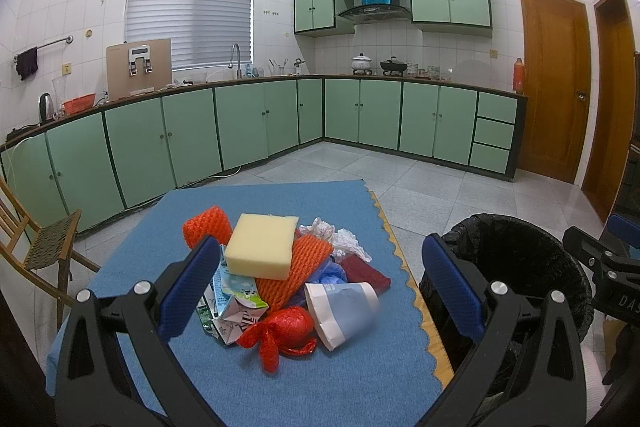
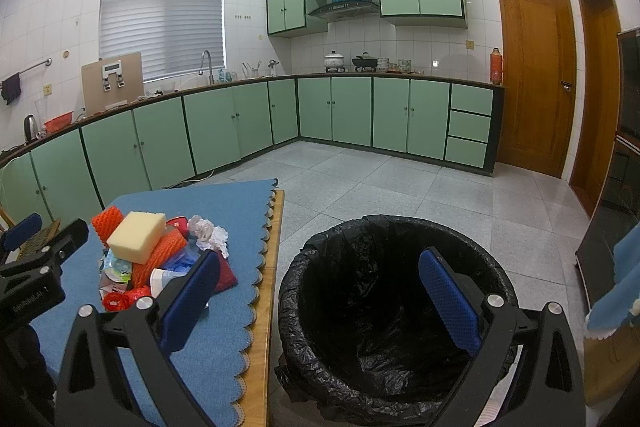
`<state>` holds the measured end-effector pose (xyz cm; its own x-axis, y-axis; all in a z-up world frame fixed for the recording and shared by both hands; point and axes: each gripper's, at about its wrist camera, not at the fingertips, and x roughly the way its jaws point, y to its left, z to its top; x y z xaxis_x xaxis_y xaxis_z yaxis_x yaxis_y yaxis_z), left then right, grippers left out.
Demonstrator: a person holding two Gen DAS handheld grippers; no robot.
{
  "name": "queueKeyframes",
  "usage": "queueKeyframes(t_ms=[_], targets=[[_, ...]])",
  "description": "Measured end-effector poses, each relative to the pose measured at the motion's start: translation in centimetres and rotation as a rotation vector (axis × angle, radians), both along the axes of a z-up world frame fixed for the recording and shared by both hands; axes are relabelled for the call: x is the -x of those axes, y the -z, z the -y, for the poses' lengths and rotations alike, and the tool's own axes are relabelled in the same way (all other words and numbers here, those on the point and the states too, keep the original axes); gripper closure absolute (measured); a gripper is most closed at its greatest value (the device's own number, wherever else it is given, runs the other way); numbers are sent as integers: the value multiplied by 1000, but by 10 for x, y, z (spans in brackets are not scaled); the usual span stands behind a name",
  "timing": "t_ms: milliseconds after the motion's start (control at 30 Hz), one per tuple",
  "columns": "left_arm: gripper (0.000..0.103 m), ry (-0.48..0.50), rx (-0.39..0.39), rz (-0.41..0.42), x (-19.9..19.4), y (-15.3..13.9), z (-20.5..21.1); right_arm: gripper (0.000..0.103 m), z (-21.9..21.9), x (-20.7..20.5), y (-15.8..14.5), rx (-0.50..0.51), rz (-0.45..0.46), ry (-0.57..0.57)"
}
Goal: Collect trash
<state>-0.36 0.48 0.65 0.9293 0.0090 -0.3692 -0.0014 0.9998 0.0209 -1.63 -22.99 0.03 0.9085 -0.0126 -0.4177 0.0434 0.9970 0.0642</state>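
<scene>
Left gripper (image 1: pixel 320 291): black frame, blue textured finger pads (image 1: pixel 188 285), silver screws. Right gripper (image 2: pixel 320 297): identical; white lettering on the bodies.

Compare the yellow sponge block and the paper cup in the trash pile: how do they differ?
The yellow sponge block sits flat on top of the pile, resting on the orange foam netting; the paper cup lies tipped on its side at the pile's near edge. The sponge is a plain yellow rectangular slab; the cup is round, tapered, white and pale blue. Both lie on the blue mat, untouched by either gripper.
</scene>
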Motion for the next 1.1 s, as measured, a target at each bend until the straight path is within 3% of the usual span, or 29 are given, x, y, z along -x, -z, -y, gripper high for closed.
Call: queueKeyframes(t_ms=[1100], targets=[[5, 0, 1, 0, 0, 0, 0, 6, -2, -3, 2, -3, -3, -1]])
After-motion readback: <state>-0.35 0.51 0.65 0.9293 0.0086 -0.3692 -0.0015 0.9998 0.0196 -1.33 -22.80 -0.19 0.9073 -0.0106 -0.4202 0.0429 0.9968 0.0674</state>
